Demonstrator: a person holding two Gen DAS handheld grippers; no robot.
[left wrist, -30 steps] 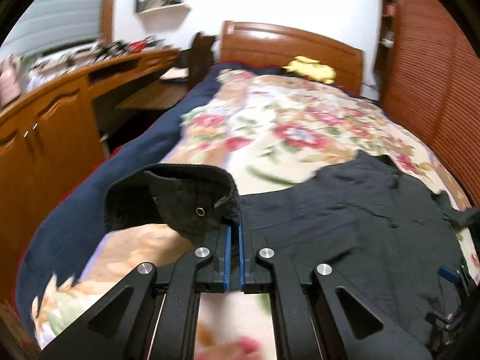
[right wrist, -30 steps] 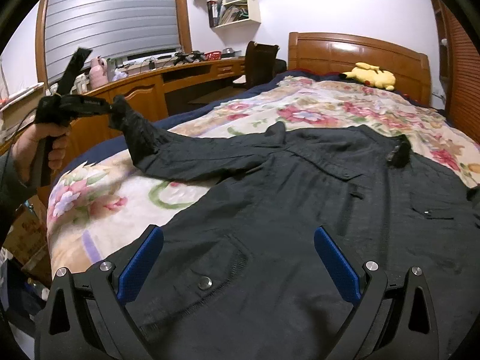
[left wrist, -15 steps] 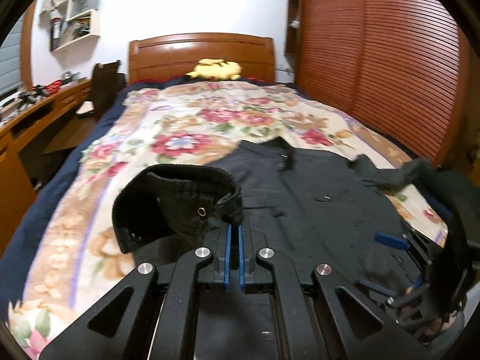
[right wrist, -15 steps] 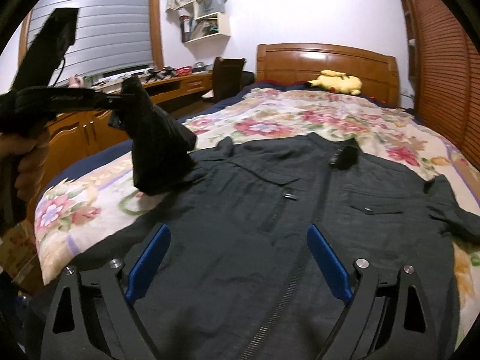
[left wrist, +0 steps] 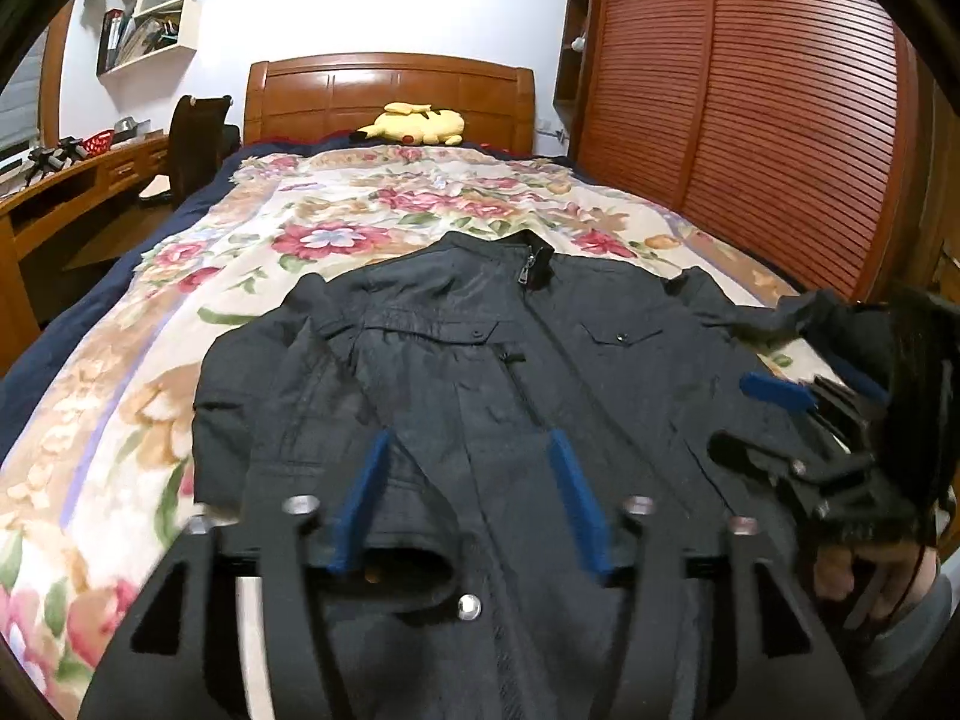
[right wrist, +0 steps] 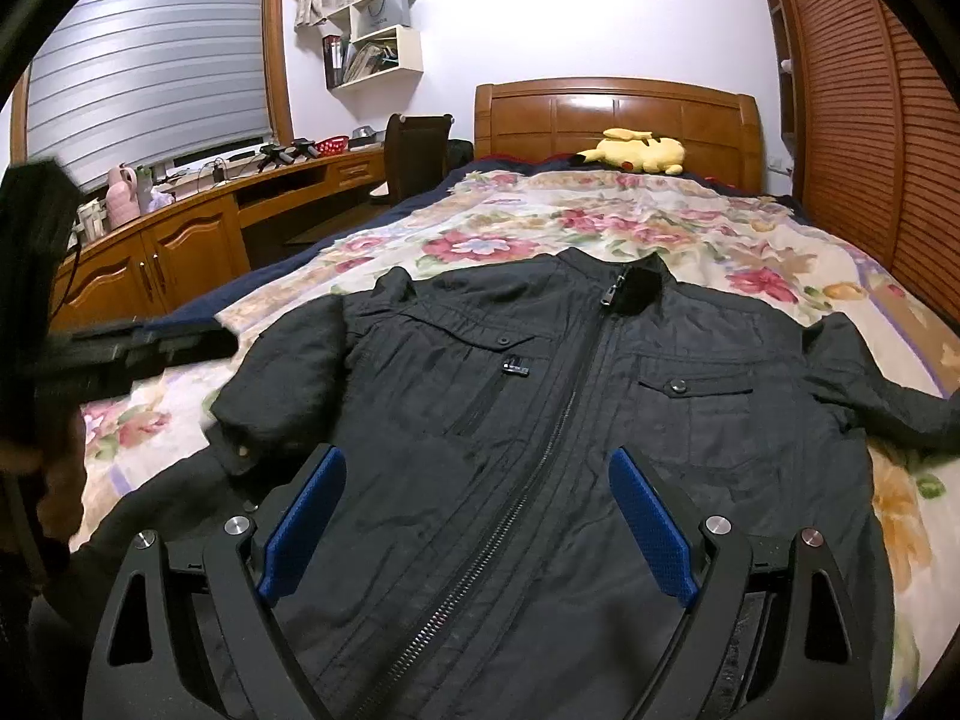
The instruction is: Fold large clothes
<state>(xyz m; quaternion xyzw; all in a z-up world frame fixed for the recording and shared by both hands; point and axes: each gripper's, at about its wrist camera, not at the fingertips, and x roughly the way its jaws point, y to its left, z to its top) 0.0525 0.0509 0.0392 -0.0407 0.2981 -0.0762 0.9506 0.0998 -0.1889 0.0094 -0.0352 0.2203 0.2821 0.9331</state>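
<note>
Both grippers same build: matte black plastic frames w/ triangular cut-outs, long curved fingers, round silver screw heads at the pivots, textured blue pads on the inner faces. Left gripper [left wrist: 468, 498] has four screws showing across its frame; right gripper [right wrist: 477, 525] same layout. Seen from the left wrist cam, right unit is a black boxy body w/ handle, person's hand [left wrist: 864, 576] around it, grey sleeve [left wrist: 912, 648] at the wrist. Thin dark cable runs off the left unit's body in the right wrist cam.
</note>
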